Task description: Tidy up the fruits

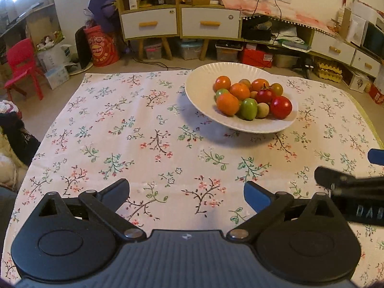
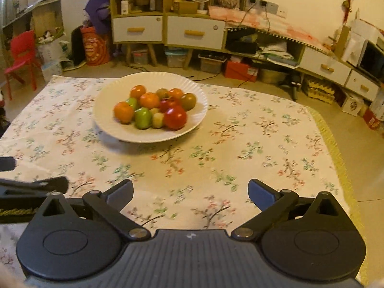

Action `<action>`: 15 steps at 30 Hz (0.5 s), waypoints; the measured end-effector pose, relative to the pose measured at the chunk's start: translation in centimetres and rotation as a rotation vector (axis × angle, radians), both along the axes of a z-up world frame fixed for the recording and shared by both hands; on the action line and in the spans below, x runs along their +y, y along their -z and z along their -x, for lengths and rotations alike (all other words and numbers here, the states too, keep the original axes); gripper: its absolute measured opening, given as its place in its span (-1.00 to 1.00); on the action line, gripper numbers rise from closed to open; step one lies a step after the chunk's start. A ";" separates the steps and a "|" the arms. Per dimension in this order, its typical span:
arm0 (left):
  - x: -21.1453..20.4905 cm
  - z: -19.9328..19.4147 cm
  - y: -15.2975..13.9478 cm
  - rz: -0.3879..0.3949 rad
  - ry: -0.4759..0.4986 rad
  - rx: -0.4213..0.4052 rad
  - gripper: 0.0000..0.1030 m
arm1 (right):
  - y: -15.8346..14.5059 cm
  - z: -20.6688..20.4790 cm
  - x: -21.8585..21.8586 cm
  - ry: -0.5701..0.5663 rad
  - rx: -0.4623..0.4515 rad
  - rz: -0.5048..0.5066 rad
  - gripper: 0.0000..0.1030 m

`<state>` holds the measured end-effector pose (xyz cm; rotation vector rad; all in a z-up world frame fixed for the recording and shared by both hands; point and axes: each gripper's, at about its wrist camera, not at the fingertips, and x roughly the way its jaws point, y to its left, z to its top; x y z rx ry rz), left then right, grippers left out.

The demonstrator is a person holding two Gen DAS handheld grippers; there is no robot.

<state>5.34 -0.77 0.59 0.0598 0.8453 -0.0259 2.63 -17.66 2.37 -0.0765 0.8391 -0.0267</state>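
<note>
A white plate [image 1: 199, 88] [image 2: 105, 110] stands on the floral tablecloth [image 1: 134, 129] [image 2: 252, 144] and holds a pile of several fruits: orange ones [image 1: 227, 104] [image 2: 123, 112], green ones [image 1: 248, 108] [image 2: 142, 117], red ones [image 1: 280, 107] [image 2: 175, 117] and small tan ones [image 1: 262, 110] [image 2: 157, 120]. My left gripper [image 1: 186, 193] hangs open over bare cloth well short of the plate, nothing between its fingers. My right gripper [image 2: 190, 193] is also open and empty, nearer than the plate and to its right. Each gripper's fingers [image 1: 336, 180] [image 2: 48, 183] show at the edge of the other's view.
The table's far edge lies just behind the plate; its right edge has a yellow fringe [image 2: 336, 158]. Beyond stand white-drawered cabinets [image 1: 177, 21], storage boxes on the floor, a red bag [image 1: 103, 48] and a red chair [image 1: 22, 64] at the left.
</note>
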 end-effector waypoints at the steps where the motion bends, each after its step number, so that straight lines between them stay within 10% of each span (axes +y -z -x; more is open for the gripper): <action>1: 0.0 0.1 0.0 -0.004 -0.005 -0.005 0.94 | -0.1 0.0 0.3 -0.011 -0.003 0.008 0.98; 15: -0.1 -0.2 0.1 -0.021 -0.019 -0.030 0.94 | 0.2 -0.3 0.6 -0.021 -0.026 0.023 0.98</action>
